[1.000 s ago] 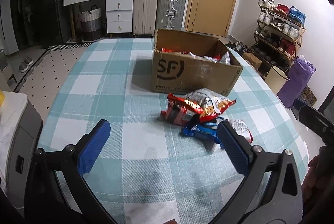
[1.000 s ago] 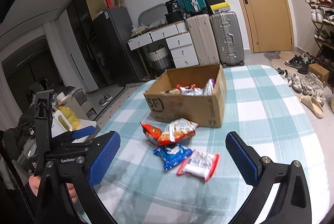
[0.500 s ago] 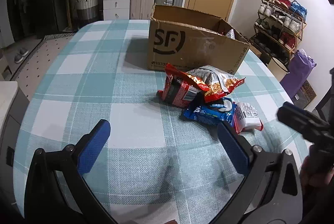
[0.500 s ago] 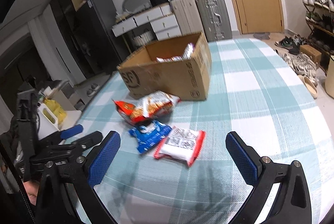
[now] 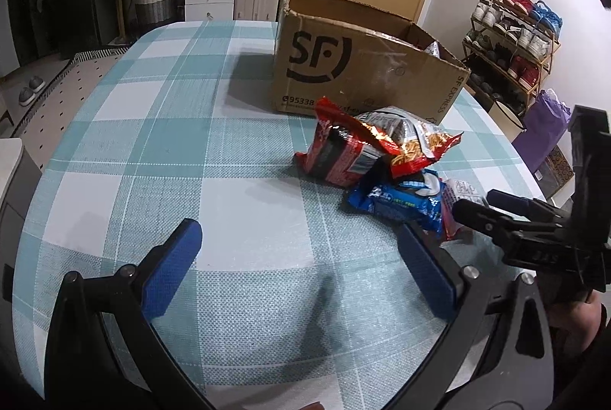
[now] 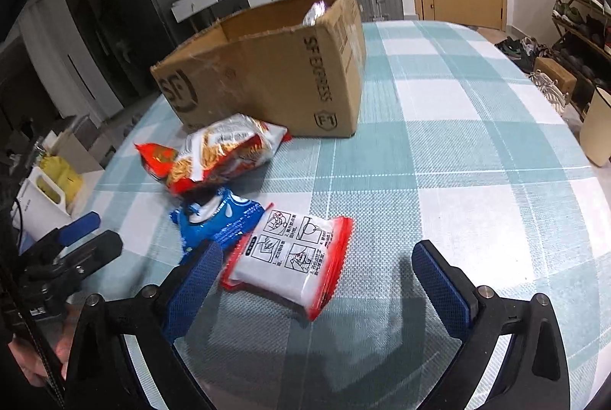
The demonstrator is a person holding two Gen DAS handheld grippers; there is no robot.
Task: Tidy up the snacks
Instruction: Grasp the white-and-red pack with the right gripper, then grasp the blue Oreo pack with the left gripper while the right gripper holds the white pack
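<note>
While the right claw (image 6: 317, 280) hangs over the checked teal tablecloth (image 6: 477, 180), its jaws wide but starting to close, the flat white plastic packet with red edges (image 6: 294, 261) lies between its fingertips, untouched. It looks light, soft and slippery; gripping across its sealed edges seems safest. The left claw (image 5: 301, 264) stands spread and empty, with the packets ahead to its right.

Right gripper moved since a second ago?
Yes. The right gripper, jaws closing, has come down toward the white red-edged packet, now between its fingers; the cardboard box looms larger.
</note>
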